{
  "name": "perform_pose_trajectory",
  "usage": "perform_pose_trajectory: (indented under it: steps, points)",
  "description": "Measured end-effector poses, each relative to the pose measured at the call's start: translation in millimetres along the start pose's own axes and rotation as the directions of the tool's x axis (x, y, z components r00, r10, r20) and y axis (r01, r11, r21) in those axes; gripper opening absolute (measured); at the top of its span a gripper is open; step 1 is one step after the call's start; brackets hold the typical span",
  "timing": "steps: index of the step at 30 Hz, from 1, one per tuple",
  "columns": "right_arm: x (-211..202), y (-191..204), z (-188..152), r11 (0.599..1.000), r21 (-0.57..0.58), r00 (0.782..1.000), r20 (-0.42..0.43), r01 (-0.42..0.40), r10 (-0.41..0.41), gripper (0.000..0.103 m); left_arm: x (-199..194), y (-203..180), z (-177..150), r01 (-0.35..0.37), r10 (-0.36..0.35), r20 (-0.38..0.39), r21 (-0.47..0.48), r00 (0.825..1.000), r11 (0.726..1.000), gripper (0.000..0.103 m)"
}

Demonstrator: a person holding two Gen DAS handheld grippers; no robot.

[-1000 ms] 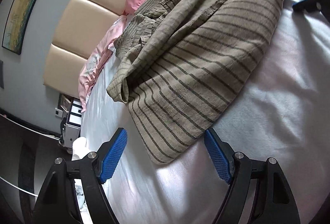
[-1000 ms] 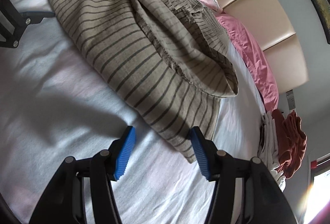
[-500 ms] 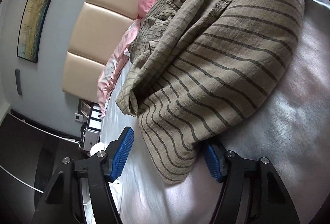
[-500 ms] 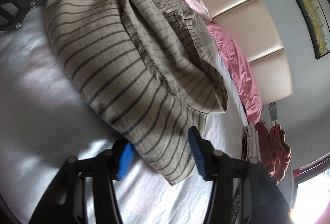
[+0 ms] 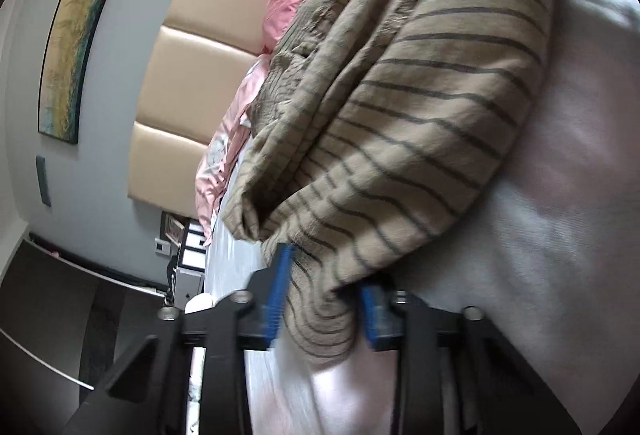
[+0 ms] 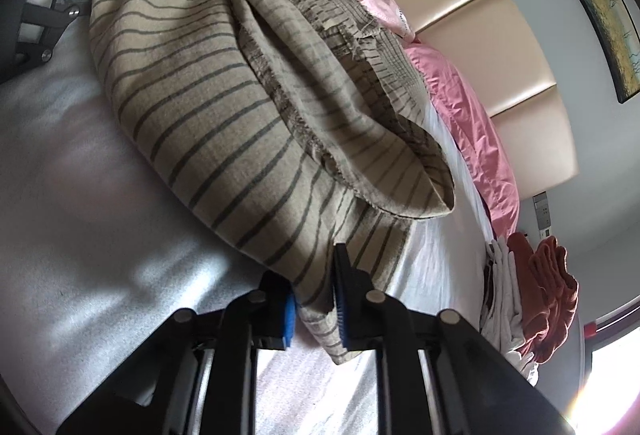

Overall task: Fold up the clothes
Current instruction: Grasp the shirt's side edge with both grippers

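Both grippers have just been closing: the left gripper [image 5: 320, 299] and right gripper [image 6: 316, 307], wide a second ago, now pinch the near corners of the striped garment [image 5: 400, 139]. Each pad set clamps a bunched hem, one corner per side, so the cloth can likely be lifted evenly. The garment lies rumpled on the bed [image 6: 100, 235], its far edge near the pink pillows [image 6: 472, 123]. Bare sheet on the near side leaves room to draw it back.
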State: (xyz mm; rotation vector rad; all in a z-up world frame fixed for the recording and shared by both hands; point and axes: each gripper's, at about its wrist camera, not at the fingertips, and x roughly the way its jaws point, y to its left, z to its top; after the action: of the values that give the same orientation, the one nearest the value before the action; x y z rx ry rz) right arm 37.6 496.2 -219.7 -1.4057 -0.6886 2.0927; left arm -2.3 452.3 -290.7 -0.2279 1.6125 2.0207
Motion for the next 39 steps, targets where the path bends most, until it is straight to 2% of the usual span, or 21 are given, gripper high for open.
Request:
perform_pose_trajectory:
  steps: [4, 11, 15, 21, 23, 24, 26, 30, 35, 37, 39]
  points:
    - [1, 1, -1, 1.0, 0.01, 1.0, -0.006, -0.013, 0.014, 0.015, 3, -6, 0, 0.011, -0.01, -0.019, 0.016, 1.0, 1.0, 0.024]
    - [4, 1, -2, 0.999, 0.021, 1.0, -0.009, -0.024, 0.024, 0.015, 1, -13, 0, -0.027, 0.028, -0.012, 0.04, 1.0, 0.999, 0.025]
    - [5, 0, -3, 0.999, 0.027, 1.0, -0.01, -0.028, 0.029, 0.015, 1, -10, -2, -0.002, 0.002, -0.004, 0.0, 1.0, 1.0, 0.025]
    - [5, 0, -4, 0.999, 0.031, 0.999, -0.012, -0.032, 0.032, 0.015, 3, -6, 0, 0.038, -0.038, -0.006, -0.011, 0.999, 0.999, 0.025]
    - [5, 0, -4, 0.999, 0.032, 0.999, -0.011, -0.034, 0.034, 0.015, 4, -5, 1, 0.038, -0.038, -0.012, -0.011, 0.999, 0.999, 0.03]
    - [5, 0, -4, 0.999, 0.033, 0.999, -0.011, -0.035, 0.035, 0.015, 3, -7, 1, 0.019, -0.019, -0.012, -0.007, 1.0, 1.0, 0.036]
    - [5, 0, -5, 0.999, 0.034, 0.999, -0.011, -0.037, 0.037, 0.015, 1, -10, 3, -0.021, 0.021, -0.011, -0.017, 1.0, 1.0, 0.039]
    - [5, 0, -5, 0.998, 0.038, 0.999, -0.01, -0.041, 0.041, 0.015, 2, -12, 5, -0.02, 0.019, -0.03, -0.034, 0.999, 0.999, 0.039]
    - [4, 1, -6, 0.998, 0.044, 0.999, -0.008, -0.046, 0.046, 0.015, -4, -18, 4, -0.016, 0.016, -0.011, -0.024, 1.0, 1.0, 0.038]
    - [4, 2, -5, 0.998, 0.039, 0.999, -0.002, -0.044, 0.044, 0.015, -7, -17, 1, 0.0, 0.0, 0.0, -0.036, 1.0, 0.999, 0.035]
    - [4, 3, -5, 0.999, 0.035, 0.999, -0.002, -0.041, 0.042, 0.015, -7, -13, -2, 0.021, -0.02, 0.011, -0.037, 1.0, 0.999, 0.026]
